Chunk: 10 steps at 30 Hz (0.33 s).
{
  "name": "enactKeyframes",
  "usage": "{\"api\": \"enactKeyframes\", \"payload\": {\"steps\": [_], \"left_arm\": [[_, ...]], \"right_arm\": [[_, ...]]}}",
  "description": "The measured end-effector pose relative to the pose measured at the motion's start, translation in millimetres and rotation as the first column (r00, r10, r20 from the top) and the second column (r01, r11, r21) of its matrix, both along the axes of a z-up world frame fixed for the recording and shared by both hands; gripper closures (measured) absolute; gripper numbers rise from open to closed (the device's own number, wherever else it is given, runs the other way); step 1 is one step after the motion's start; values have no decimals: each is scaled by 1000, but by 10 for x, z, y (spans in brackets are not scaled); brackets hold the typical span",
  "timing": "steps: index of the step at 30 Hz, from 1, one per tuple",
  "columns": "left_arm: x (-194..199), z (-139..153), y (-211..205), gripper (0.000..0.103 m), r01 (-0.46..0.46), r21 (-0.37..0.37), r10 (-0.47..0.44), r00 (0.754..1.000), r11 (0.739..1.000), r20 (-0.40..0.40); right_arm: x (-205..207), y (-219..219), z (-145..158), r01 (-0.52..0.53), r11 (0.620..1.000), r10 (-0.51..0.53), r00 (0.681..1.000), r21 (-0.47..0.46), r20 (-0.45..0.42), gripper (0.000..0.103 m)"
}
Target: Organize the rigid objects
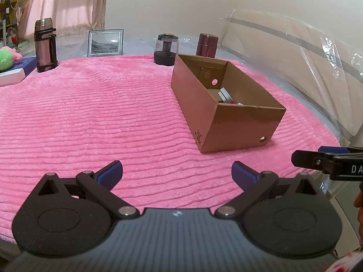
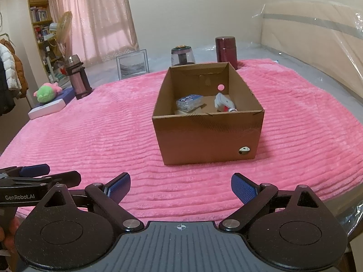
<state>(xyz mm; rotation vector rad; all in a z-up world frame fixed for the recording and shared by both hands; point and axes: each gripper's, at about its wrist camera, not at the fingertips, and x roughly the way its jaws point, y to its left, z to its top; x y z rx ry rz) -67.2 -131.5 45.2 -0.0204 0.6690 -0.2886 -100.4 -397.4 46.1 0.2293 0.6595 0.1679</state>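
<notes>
An open brown cardboard box [image 2: 208, 136] stands on the pink blanket [image 2: 102, 136]; it also shows in the left wrist view [image 1: 240, 131]. Inside lie a blue-and-clear packet [image 2: 189, 102] and a white object [image 2: 223, 103]. My right gripper [image 2: 180, 189] is open and empty, near the blanket's front edge, short of the box. My left gripper [image 1: 177, 174] is open and empty, to the left of the box; it shows at the left of the right wrist view [image 2: 45, 174]. The right gripper shows at the right edge of the left wrist view [image 1: 322, 158].
At the back stand a steel thermos [image 1: 45, 45], a picture frame [image 1: 105, 43], a dark glass jar [image 1: 166, 49] and a maroon canister [image 1: 207, 44]. A green plush toy [image 2: 46, 93] lies on a flat box [image 2: 50, 107] at the left. A plastic-wrapped headboard [image 1: 306, 56] is at the right.
</notes>
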Motion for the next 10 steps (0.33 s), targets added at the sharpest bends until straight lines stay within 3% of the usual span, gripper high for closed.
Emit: {"api": "enactKeyframes", "payload": {"steps": [10], "left_arm": [[3, -29, -5, 2, 10, -19, -10, 1000, 1000, -2]], "right_arm": [[19, 15, -22, -1, 1000, 1, 1000, 4, -10, 10]]}}
